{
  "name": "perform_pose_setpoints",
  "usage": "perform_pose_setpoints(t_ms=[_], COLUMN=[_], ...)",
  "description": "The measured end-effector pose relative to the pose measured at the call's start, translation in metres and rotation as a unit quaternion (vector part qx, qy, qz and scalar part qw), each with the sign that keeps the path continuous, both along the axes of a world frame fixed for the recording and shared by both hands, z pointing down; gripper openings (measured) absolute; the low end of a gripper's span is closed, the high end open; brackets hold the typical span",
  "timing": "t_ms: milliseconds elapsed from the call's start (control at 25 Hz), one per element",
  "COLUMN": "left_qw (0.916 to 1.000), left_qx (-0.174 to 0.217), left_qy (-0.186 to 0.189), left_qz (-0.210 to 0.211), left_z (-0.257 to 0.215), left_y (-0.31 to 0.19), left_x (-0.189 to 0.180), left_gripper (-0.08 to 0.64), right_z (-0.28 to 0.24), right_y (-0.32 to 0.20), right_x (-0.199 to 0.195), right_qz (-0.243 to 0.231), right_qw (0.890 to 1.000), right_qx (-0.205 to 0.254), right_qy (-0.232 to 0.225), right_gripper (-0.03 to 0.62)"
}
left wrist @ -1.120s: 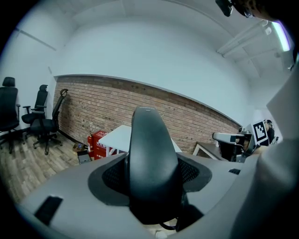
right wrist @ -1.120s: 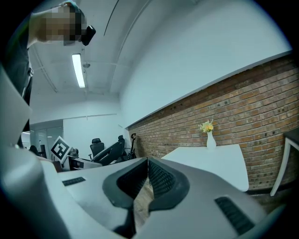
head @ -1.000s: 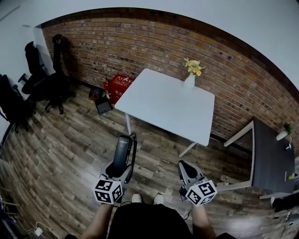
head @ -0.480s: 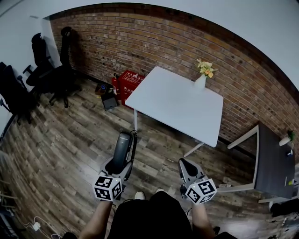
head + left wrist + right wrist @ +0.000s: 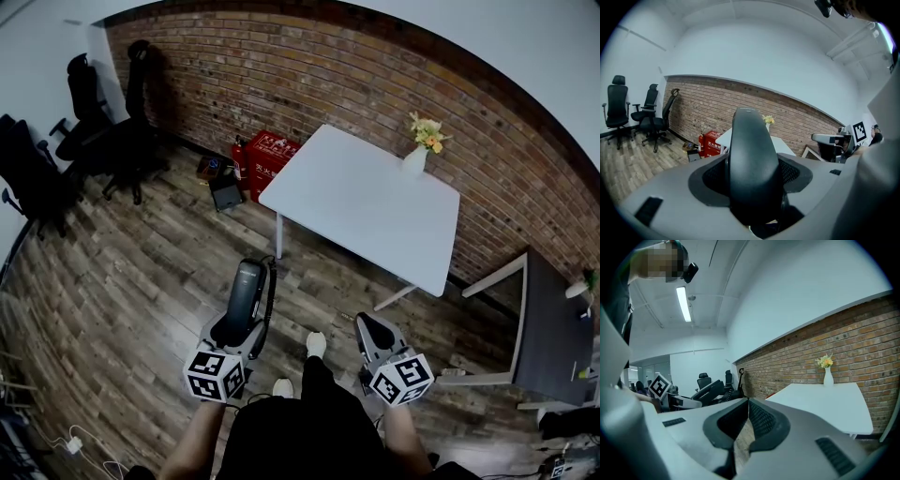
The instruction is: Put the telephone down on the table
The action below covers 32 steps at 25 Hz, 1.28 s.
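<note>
Low in the frame the left gripper (image 5: 239,330) squeezes the phone (image 5: 247,289) with wide jaws, the right gripper (image 5: 372,328) seems pinched closed on nothing, and next comes carrying it to the table (image 5: 356,202) above.

- We see a black top (image 5: 300,436) and white shoes (image 5: 316,344).
- The left hand-held gripper (image 5: 240,314) and the right hand-held gripper (image 5: 372,328) have grey shells and dark mesh pads (image 5: 761,420).
- Each carries a cube (image 5: 216,377) with black-and-white square markers.
</note>
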<state>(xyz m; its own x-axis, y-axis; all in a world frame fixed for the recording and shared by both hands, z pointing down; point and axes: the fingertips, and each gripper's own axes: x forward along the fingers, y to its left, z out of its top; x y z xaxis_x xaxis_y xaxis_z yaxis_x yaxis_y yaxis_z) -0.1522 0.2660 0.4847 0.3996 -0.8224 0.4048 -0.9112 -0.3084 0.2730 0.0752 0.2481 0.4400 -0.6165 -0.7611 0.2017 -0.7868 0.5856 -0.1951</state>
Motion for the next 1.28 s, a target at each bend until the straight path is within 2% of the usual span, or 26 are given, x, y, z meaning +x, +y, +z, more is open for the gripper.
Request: perform_pose_setpoints(t_ms=[400, 680, 1000, 1280], left_qw=[0.9999, 0.9996, 0.9990, 0.9977], left_qx=[-0.006, -0.003, -0.003, -0.007], left_qy=[0.000, -0.002, -0.001, -0.009], left_qz=[-0.016, -0.029, -0.046, -0.067], left_z=[0.004, -0.002, -0.010, -0.009], left_y=[-0.050, -0.108, -0.169, -0.238], left_x=[-0.004, -0.001, 0.017, 0.042], left_gripper=[0.284, 0.284, 0.284, 0.284], right_z=[0.008, 0.008, 0.011, 0.013], right_y=[-0.062, -0.123, -0.192, -0.273], right_x=[-0.003, 0.000, 0.016, 0.035], right_qz=[-0.014, -0.028, -0.051, -0.081], right_qw=[1.000, 1.000, 0.998, 0.996], right_qx=[-0.008, -0.010, -0.022, -0.022], right_qy=[0.000, 0.001, 0.002, -0.001], right_gripper=[0.023, 0.023, 0.023, 0.023])
